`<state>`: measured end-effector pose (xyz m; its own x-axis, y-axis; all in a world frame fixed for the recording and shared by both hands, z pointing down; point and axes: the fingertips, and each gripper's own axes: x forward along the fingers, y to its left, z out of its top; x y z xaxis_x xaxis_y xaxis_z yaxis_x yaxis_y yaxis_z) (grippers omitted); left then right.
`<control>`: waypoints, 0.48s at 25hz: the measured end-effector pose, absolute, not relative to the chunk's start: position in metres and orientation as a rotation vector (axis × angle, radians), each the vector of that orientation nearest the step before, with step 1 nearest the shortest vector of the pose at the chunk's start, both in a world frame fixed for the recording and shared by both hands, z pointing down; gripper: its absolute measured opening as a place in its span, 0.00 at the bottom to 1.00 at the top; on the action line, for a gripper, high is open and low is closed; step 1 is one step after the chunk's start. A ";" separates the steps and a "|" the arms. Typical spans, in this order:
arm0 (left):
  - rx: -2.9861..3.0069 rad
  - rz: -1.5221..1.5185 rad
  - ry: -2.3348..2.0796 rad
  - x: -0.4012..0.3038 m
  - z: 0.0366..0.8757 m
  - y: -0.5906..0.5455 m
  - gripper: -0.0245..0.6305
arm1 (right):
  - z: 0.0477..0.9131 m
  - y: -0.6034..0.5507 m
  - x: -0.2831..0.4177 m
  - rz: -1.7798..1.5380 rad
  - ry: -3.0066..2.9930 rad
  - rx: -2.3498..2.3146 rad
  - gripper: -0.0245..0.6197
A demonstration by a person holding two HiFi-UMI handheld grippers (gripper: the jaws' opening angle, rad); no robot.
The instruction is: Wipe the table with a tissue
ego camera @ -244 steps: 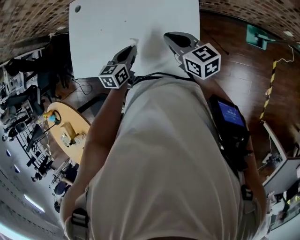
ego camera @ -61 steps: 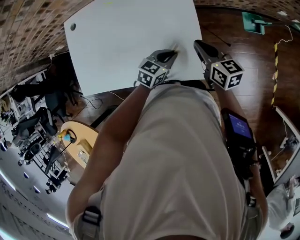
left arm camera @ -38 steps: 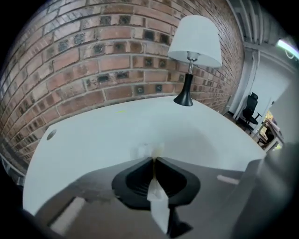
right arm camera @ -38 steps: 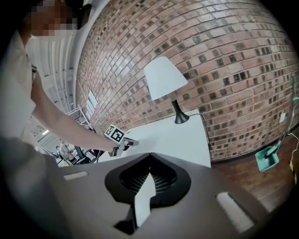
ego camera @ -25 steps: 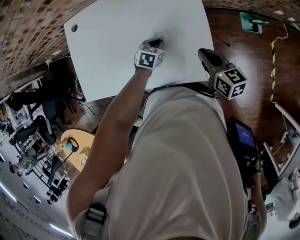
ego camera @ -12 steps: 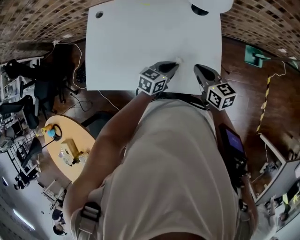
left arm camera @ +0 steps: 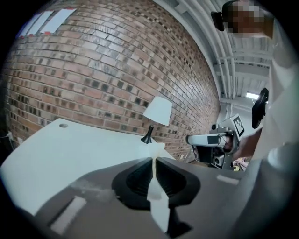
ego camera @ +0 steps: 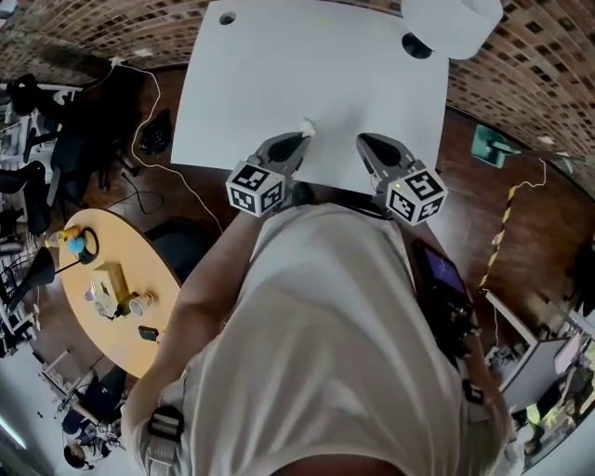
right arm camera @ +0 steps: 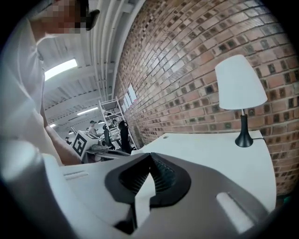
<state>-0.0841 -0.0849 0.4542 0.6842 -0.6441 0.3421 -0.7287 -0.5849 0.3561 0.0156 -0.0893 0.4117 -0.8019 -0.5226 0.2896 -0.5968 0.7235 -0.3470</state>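
Left tongs (ego camera: 301,138): pinched on the tissue (left arm camera: 154,184), held over the desk's (ego camera: 279,74) near edge | Right tongs (ego camera: 364,142): pressed together, nothing gripped, carried beside the left | Lamp (ego camera: 453,20): seen at far corner

One white table (ego camera: 307,65), one tissue (left arm camera: 158,205), one lamp (right arm camera: 240,86), two grippers (ego camera: 302,139) (ego camera: 364,141).

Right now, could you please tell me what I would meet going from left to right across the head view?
Round wooden table → left gripper, shut on the tissue → right gripper, shut and holding nothing → green object on the floor.
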 end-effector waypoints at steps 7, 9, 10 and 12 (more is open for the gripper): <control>2.467 0.210 -1.176 -0.155 0.429 -0.083 0.08 | 0.404 -0.095 -0.048 0.594 -2.773 0.813 0.05; 2.459 0.206 -1.184 -0.156 0.433 -0.078 0.08 | 0.401 -0.088 -0.049 0.600 -2.774 0.802 0.05; 2.456 0.204 -1.184 -0.156 0.434 -0.075 0.08 | 0.401 -0.085 -0.050 0.603 -2.772 0.798 0.05; 2.453 0.202 -1.186 -0.161 0.438 -0.071 0.08 | 0.402 -0.080 -0.055 0.598 -2.769 0.794 0.05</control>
